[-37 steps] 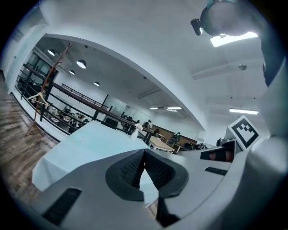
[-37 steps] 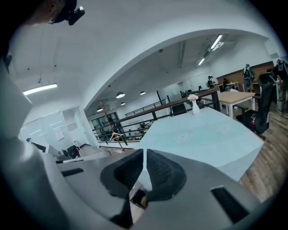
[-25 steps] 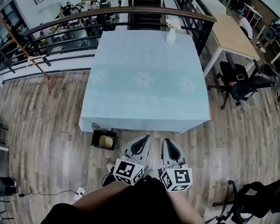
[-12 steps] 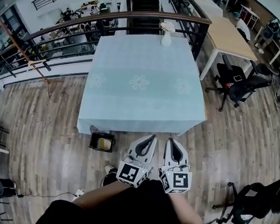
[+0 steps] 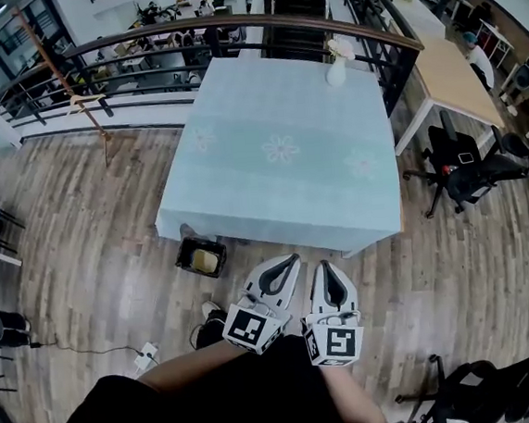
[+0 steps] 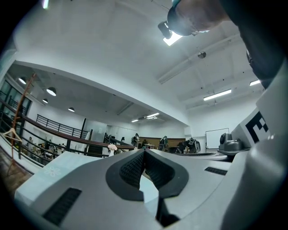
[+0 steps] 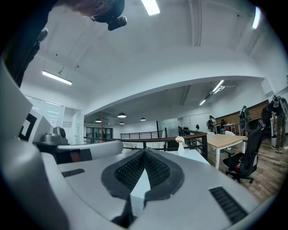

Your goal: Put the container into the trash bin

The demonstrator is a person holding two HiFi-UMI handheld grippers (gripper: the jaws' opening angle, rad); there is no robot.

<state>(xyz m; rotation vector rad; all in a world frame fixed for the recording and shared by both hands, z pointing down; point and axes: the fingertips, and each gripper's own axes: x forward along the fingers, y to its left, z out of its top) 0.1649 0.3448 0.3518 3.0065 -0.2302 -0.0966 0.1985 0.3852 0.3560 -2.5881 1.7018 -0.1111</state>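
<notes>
A thin wooden coat stand (image 5: pixel 67 78) rises at the far left over a brown wood-plank floor (image 5: pixel 93 269); behind it a curved black railing with a wooden handrail (image 5: pixel 136 37) edges the level, with desks and people on the floor beyond it; in the middle stands a square table under a pale blue cloth with faint flower prints (image 5: pixel 282 195); a small white vase of flowers (image 5: pixel 336 71) sits at its far right corner; to the right are a light wooden desk (image 5: pixel 452 81) and a black office chair (image 5: pixel 470 169).

A small black open-topped trash bin (image 5: pixel 187 255) stands on the floor just beside the table's near left corner; the pale yellow container (image 5: pixel 207 261) lies inside it.

Near the person's dark sleeves, the left gripper (image 5: pixel 292 260) has its jaws pressed together on nothing; beside it the right gripper (image 5: pixel 327 267) is likewise closed and empty; both point towards the table.
</notes>
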